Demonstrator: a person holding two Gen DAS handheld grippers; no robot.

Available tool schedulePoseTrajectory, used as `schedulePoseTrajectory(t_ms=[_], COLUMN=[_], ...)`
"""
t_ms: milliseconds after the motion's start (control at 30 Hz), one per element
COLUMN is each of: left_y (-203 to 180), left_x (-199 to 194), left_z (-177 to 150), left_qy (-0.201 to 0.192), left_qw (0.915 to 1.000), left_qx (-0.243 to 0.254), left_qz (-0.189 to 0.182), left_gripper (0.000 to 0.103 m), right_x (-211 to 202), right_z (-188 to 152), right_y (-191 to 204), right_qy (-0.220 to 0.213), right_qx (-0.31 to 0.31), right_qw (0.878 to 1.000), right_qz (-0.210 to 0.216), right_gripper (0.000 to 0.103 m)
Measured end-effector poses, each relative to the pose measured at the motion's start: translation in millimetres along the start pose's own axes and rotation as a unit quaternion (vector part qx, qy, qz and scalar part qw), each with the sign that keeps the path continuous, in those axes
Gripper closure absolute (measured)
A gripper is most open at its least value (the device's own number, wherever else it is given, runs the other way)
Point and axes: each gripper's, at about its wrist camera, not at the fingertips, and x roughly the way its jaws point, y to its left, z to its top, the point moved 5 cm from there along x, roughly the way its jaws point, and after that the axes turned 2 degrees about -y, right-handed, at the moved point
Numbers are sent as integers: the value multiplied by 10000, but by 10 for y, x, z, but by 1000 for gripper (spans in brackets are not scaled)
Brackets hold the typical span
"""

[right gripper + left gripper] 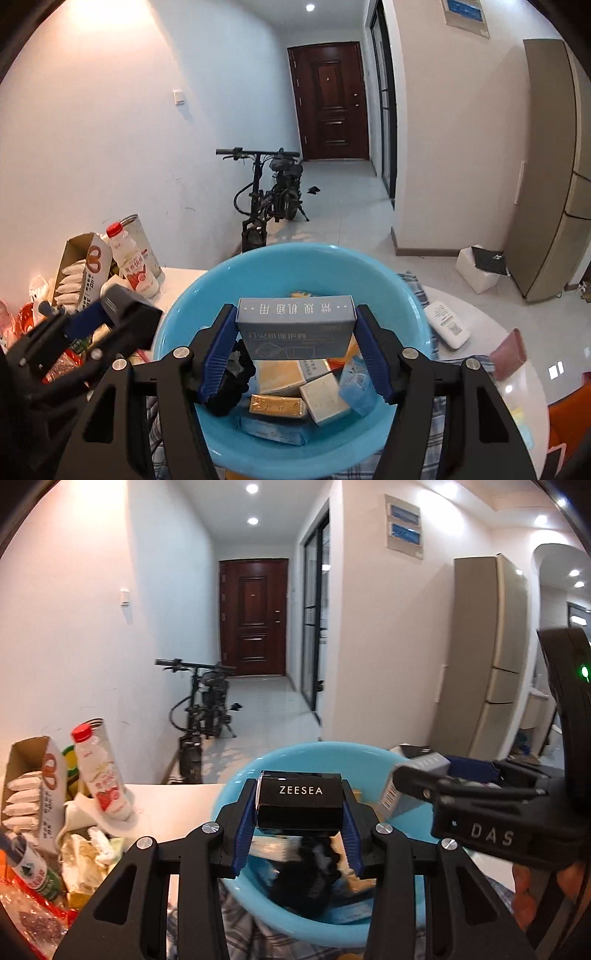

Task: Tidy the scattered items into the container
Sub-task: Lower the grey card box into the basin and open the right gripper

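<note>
A light blue basin stands on the white table and holds several small boxes and packets. My left gripper is shut on a black box marked ZEESEA, held above the basin's near left part. My right gripper is shut on a grey-blue box with white print, held over the basin's middle. In the left wrist view the right gripper comes in from the right with that grey-blue box. In the right wrist view the left gripper shows at the left with its black box.
Left of the basin are a red-capped drink bottle, an open carton of white packets, a tin can and snack bags. A white remote and a pink pouch lie right of it. A checked cloth lies under the basin.
</note>
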Motion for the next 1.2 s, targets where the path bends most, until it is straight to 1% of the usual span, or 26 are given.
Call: schedulePoseTrajectory(t_ms=[133, 200, 333, 567, 833, 933, 1033, 1133, 1200], left_y=[64, 86, 101, 46, 50, 95, 126, 134, 127], left_x=[39, 31, 19, 31, 24, 13, 9, 7, 3], left_z=[-26, -30, -12, -11, 13, 17, 24, 29, 22], left_qy=[49, 39, 18, 0, -12, 8, -7, 6, 5], left_qw=[9999, 9999, 9999, 9999, 10000, 9993, 9995, 9990, 9990], left_qx=[-65, -96, -124, -11, -64, -275, -269, -360, -354], left_qz=[88, 108, 103, 128, 8, -249, -135, -268, -255], left_gripper=[63, 63, 63, 63, 63, 63, 63, 63, 63], right_x=[120, 102, 81, -7, -54, -67, -68, -76, -85], right_z=[1, -6, 2, 27, 19, 19, 15, 18, 22], right_y=[34, 23, -7, 24, 87, 97, 109, 119, 124], right_qy=[67, 48, 56, -29, -67, -84, -74, -81, -85], right_qx=[-182, -243, -223, -337, -468, -471, -492, -500, -501], right_qw=[9997, 9995, 9994, 9988, 9980, 9980, 9980, 9980, 9980], right_qz=[-131, -213, -244, -343, -421, -418, -400, -390, -385], right_gripper=[37, 37, 37, 37, 37, 37, 37, 37, 37])
